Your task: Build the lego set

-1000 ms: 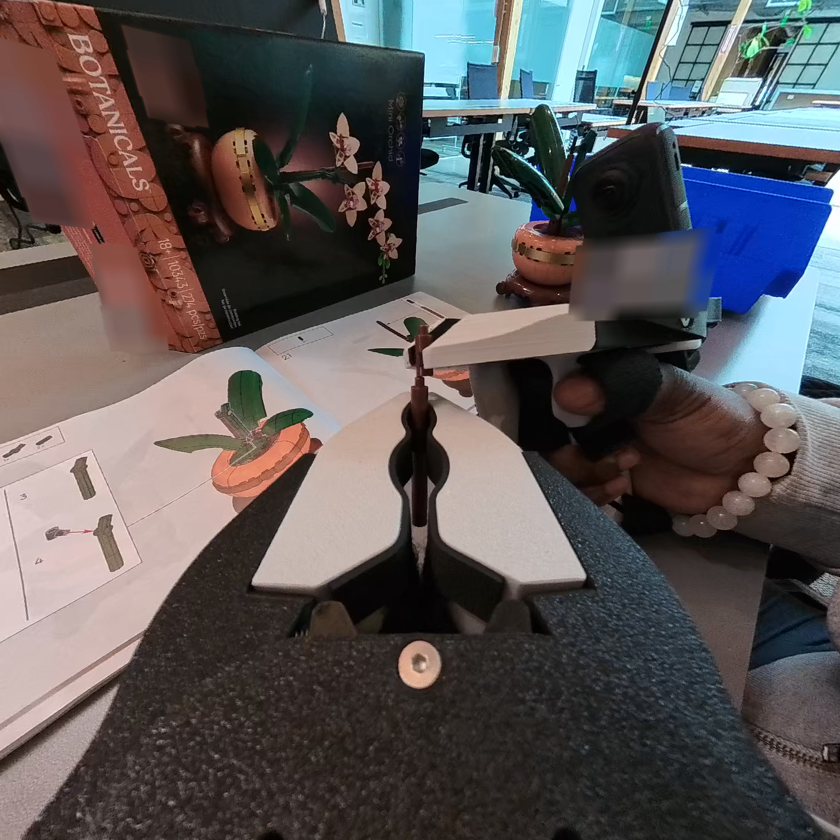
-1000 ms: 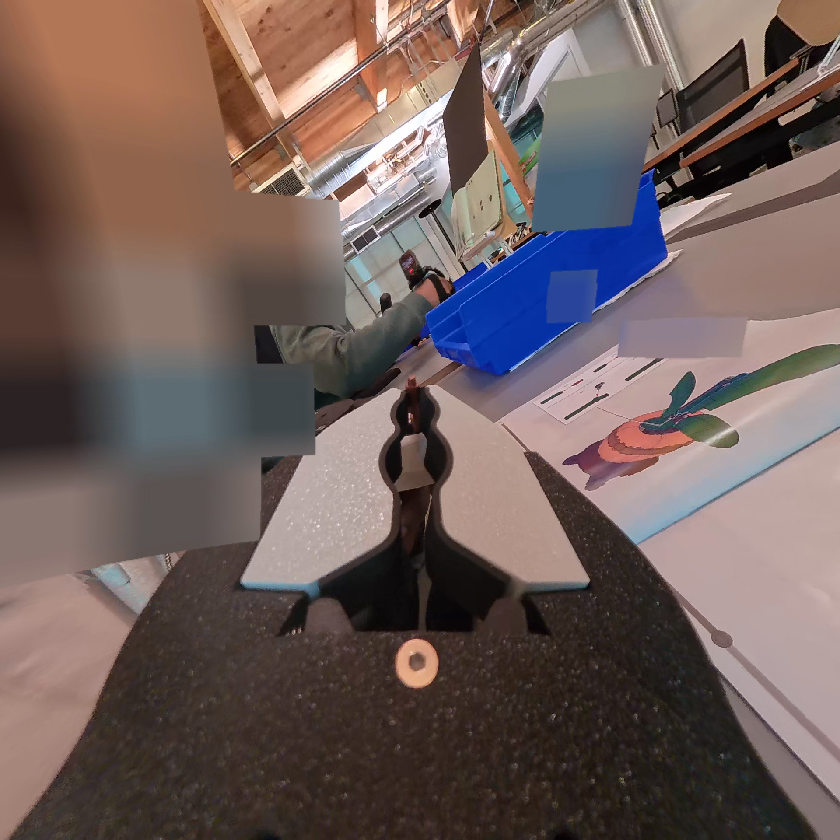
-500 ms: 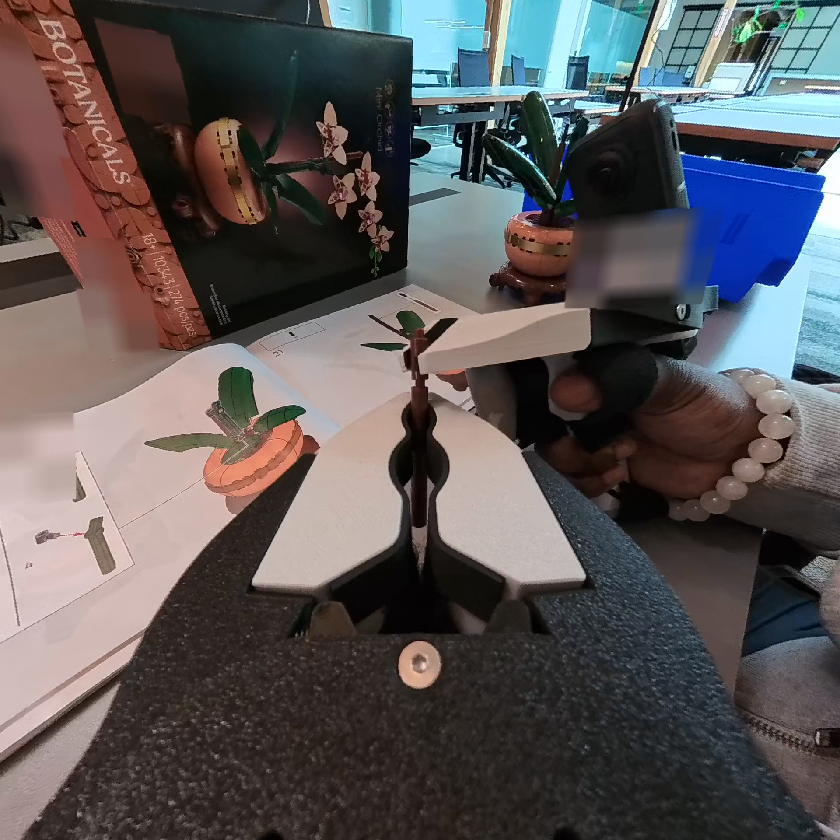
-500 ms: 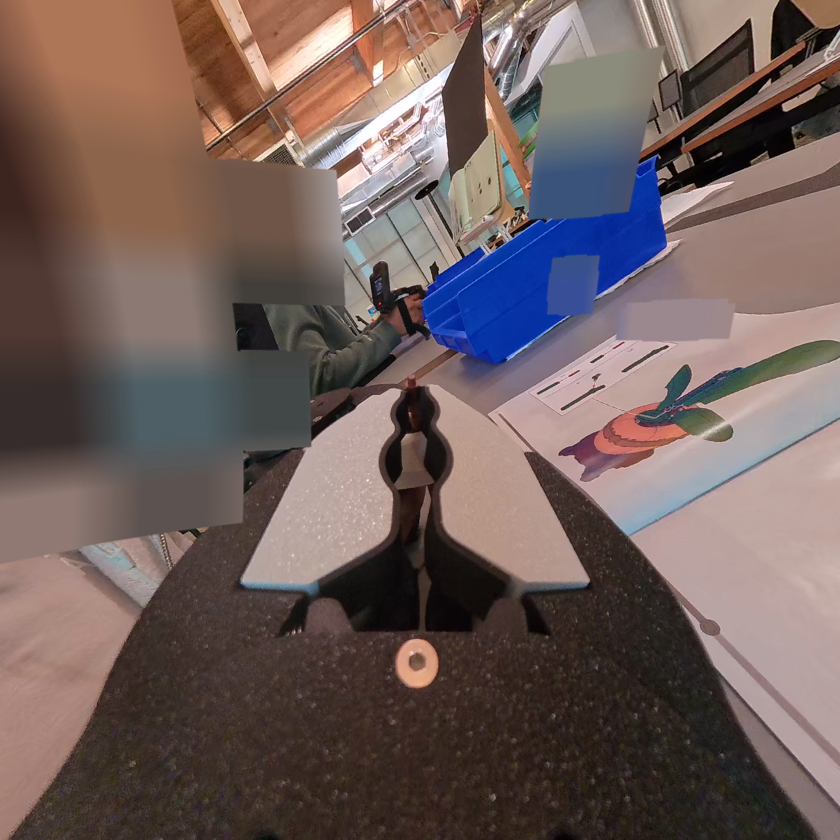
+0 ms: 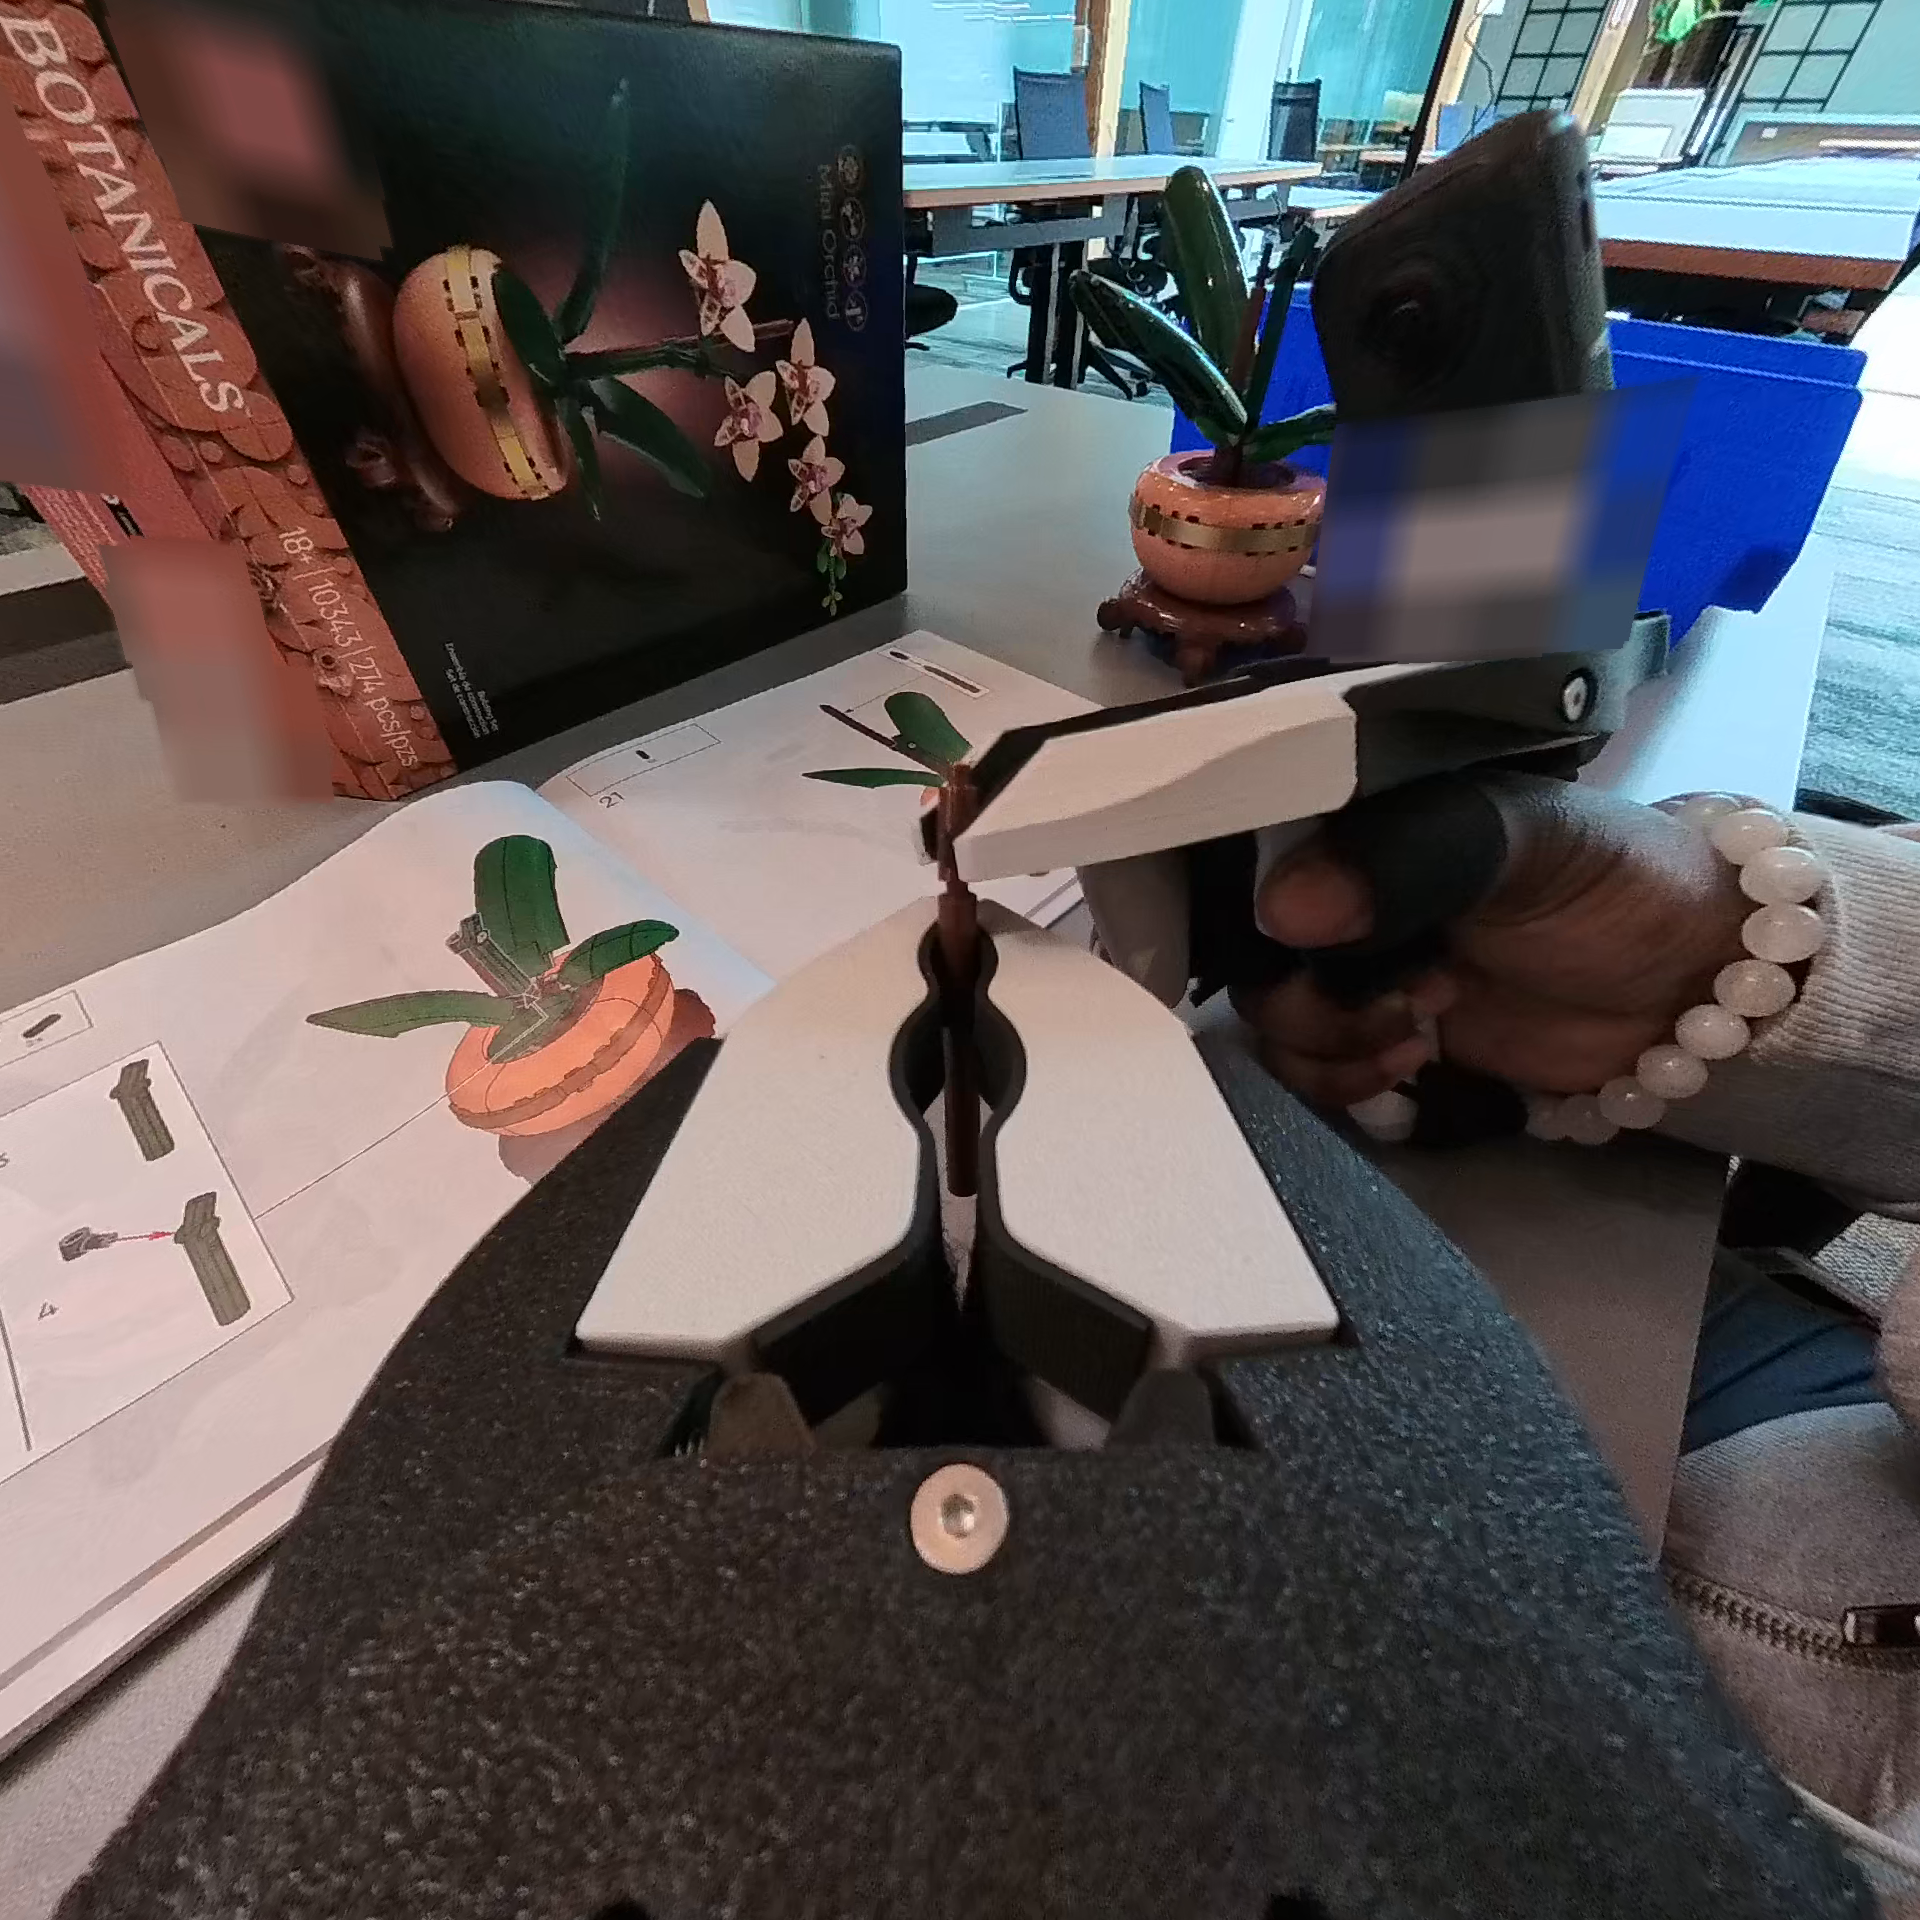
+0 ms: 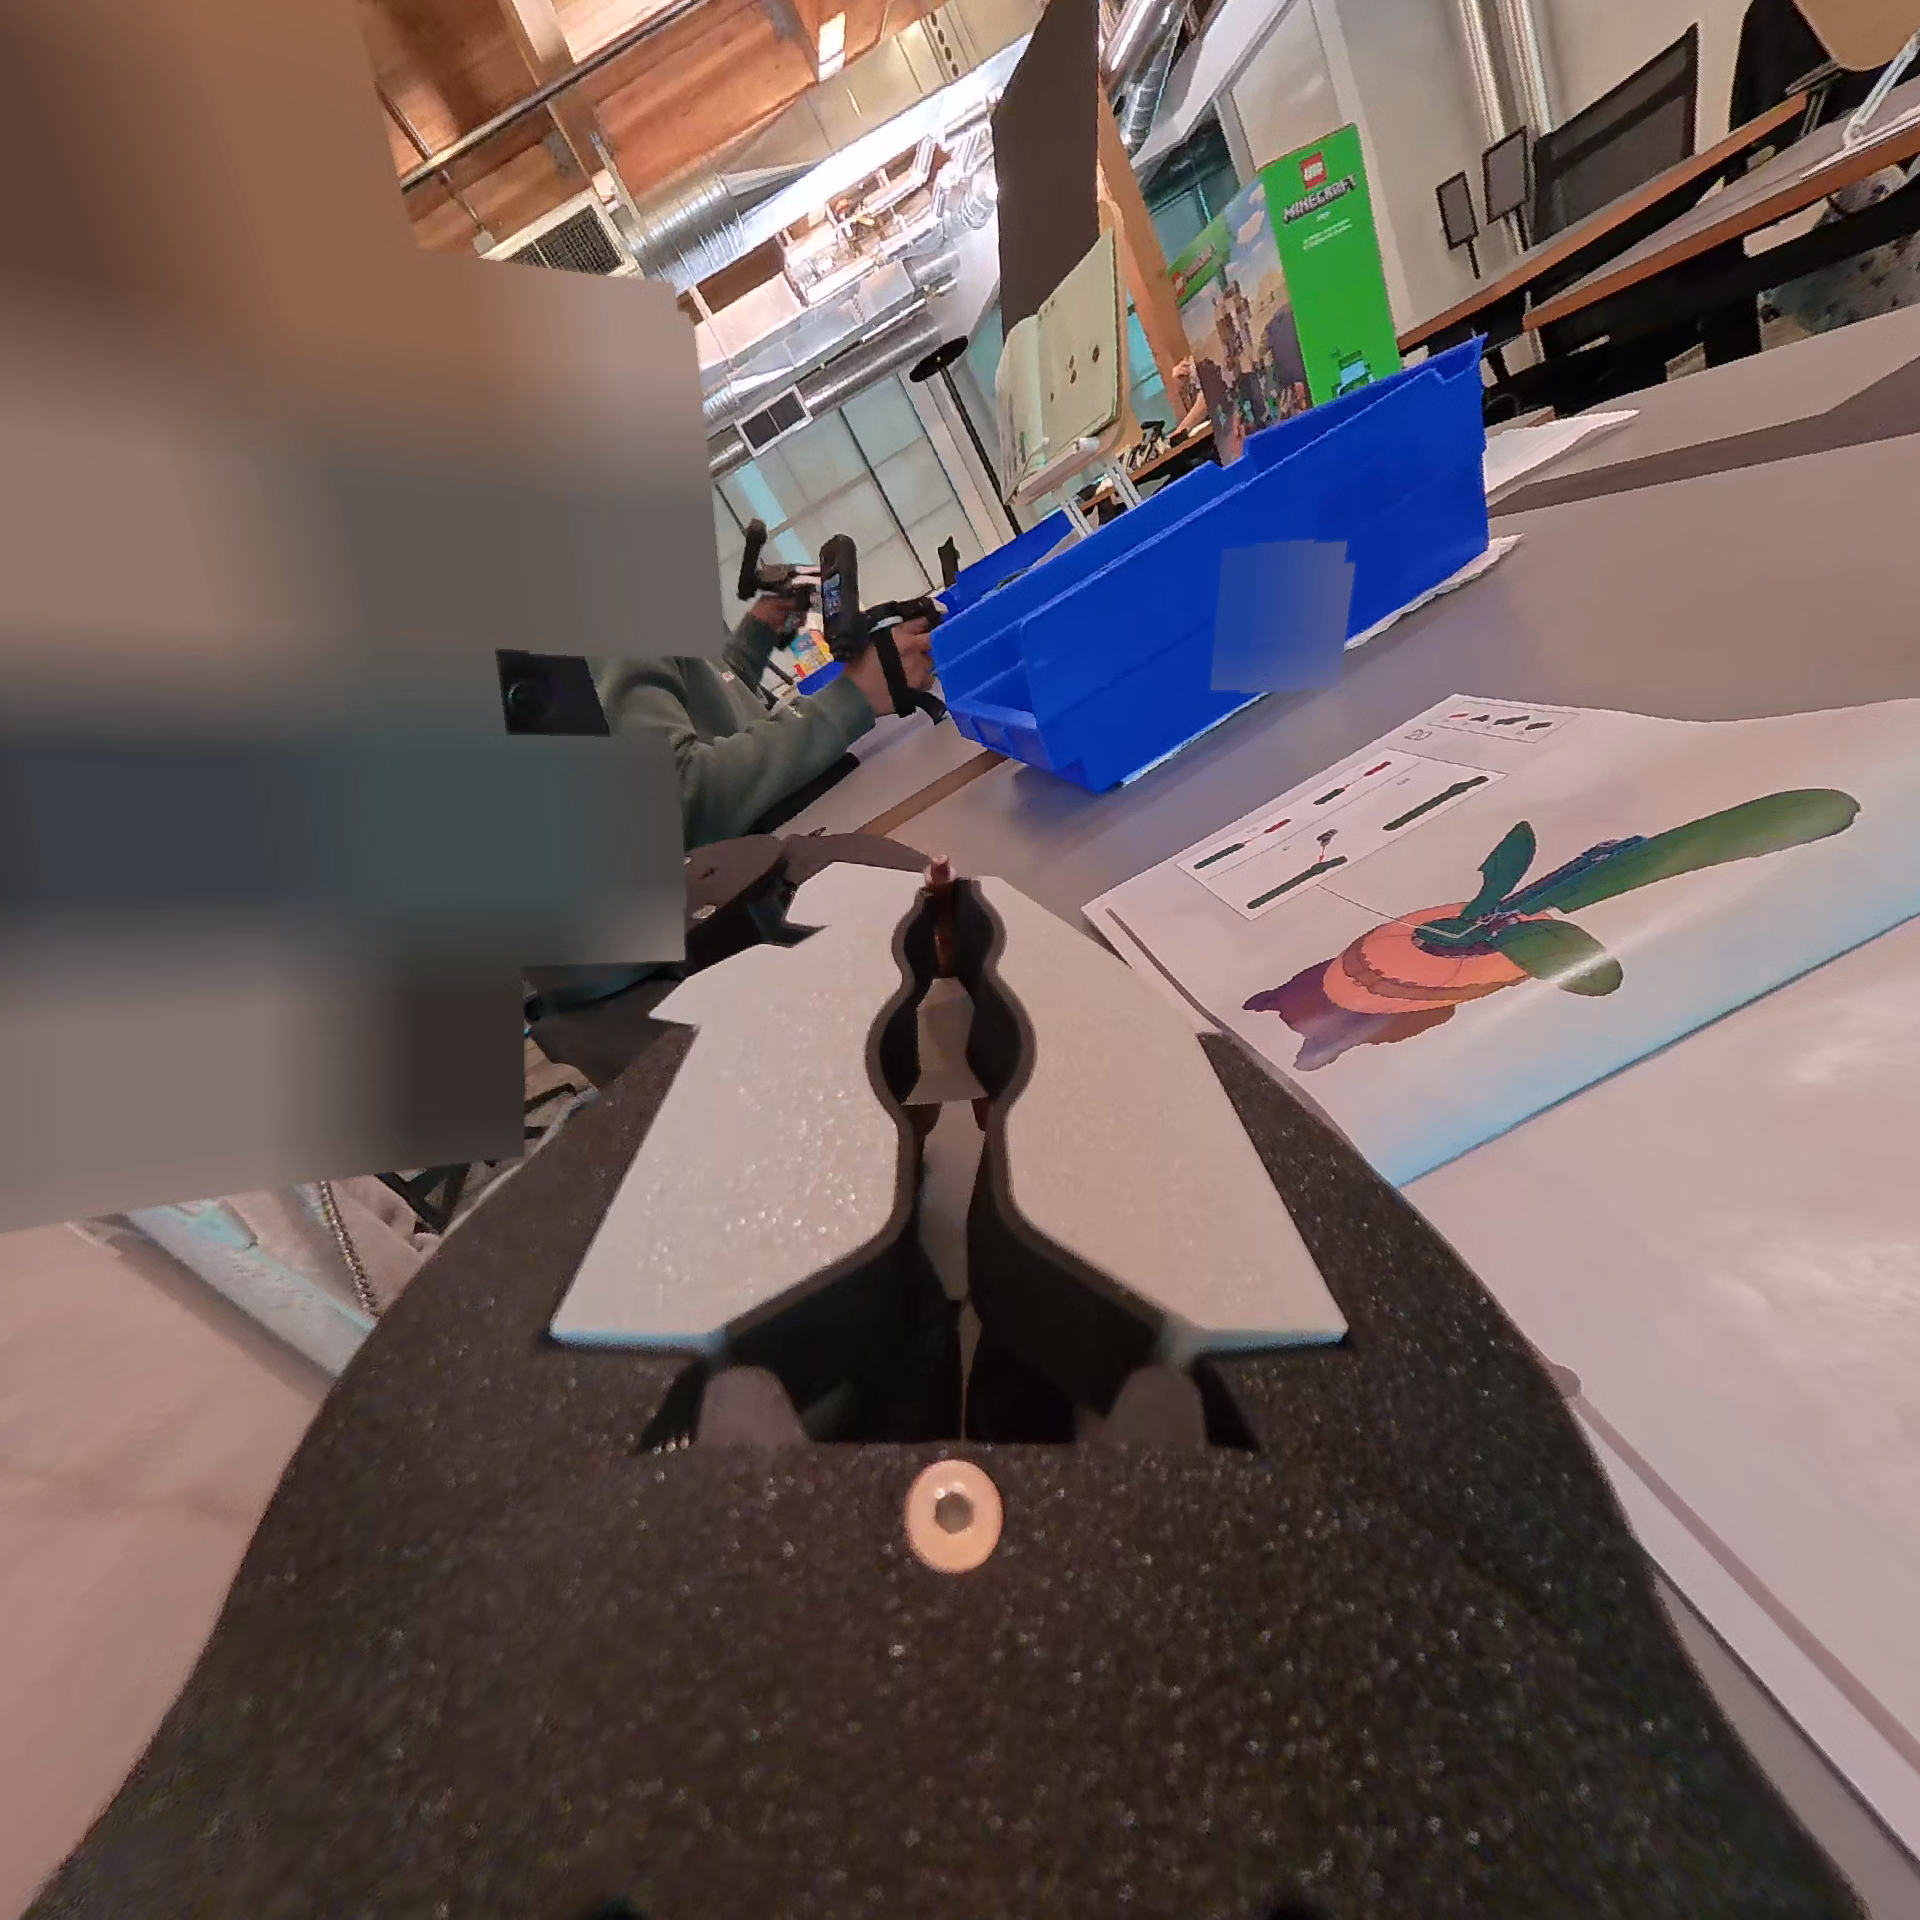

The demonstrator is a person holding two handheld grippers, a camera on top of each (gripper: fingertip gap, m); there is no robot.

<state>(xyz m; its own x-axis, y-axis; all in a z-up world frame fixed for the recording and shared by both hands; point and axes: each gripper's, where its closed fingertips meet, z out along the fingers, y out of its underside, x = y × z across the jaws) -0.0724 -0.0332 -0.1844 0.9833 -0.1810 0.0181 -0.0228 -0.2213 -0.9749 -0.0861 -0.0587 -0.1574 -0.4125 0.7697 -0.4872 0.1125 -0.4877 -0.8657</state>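
Note:
A thin brown Lego rod [image 5: 957, 1049] stands upright between the pads of my left gripper [image 5: 956, 925], which is shut on it. My right gripper [image 5: 961, 831] comes in from the right, held by a hand, and is shut on the rod's top end. In the right wrist view the right gripper [image 6: 943, 883] is closed around the same brown rod [image 6: 940, 914], with the left gripper's dark body [image 6: 748, 894] just behind it. A built Lego pot with green leaves [image 5: 1221, 520] stands on the table behind.
An open instruction booklet [image 5: 416, 987] lies under both grippers; it also shows in the right wrist view [image 6: 1455, 935]. The dark set box [image 5: 520, 364] stands at the back left. A blue bin [image 5: 1745, 468] [image 6: 1195, 623] sits at the back right. Another person with a gripper [image 6: 831, 634] works farther off. My left and right fingertips are right by each other.
Both grippers stay shut on the brown rod, joined at the same spot. The pair has only drifted slightly over the booklet. The person in the background has shifted their own gripper.

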